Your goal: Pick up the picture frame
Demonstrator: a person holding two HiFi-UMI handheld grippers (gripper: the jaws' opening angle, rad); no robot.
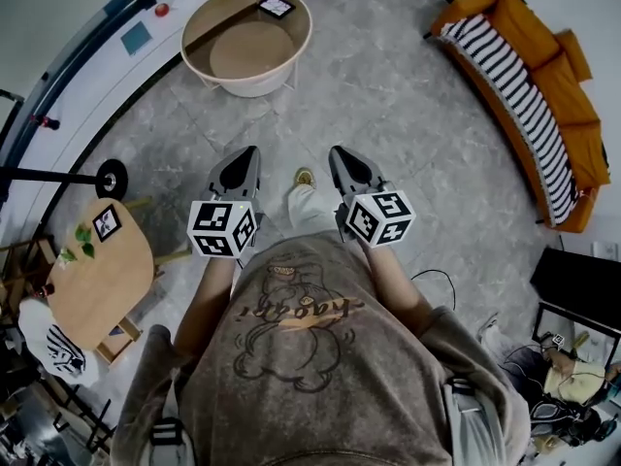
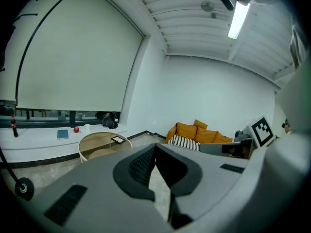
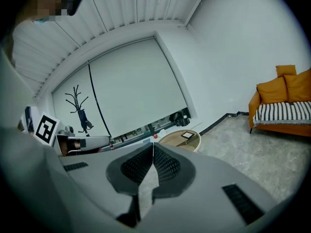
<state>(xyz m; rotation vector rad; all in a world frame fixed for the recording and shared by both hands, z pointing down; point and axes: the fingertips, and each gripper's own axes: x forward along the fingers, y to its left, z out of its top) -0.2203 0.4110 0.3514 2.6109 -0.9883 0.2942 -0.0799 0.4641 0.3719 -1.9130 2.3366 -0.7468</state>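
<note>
Your left gripper [image 1: 250, 155] has its jaws pressed together on nothing. Ahead, the frame [image 1: 276, 6] lies on the round desk [image 1: 247, 87] near its far edge, well apart from both grippers; its picture is too small to make out. The lettering on your shirt [image 1: 301, 309] can't be read. Your right gripper [image 1: 340, 155] is likewise closed and empty. The sofa [image 1: 543, 95] shows whole from the head view but is cut off in the right gripper view.

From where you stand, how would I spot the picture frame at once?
Look ahead to the round cream table by the window ledge. The picture frame lies flat on its wooden top, near the far rim. It is a small black-edged square with a pale centre, unlike the teal square and red ball on the ledge behind.
</note>
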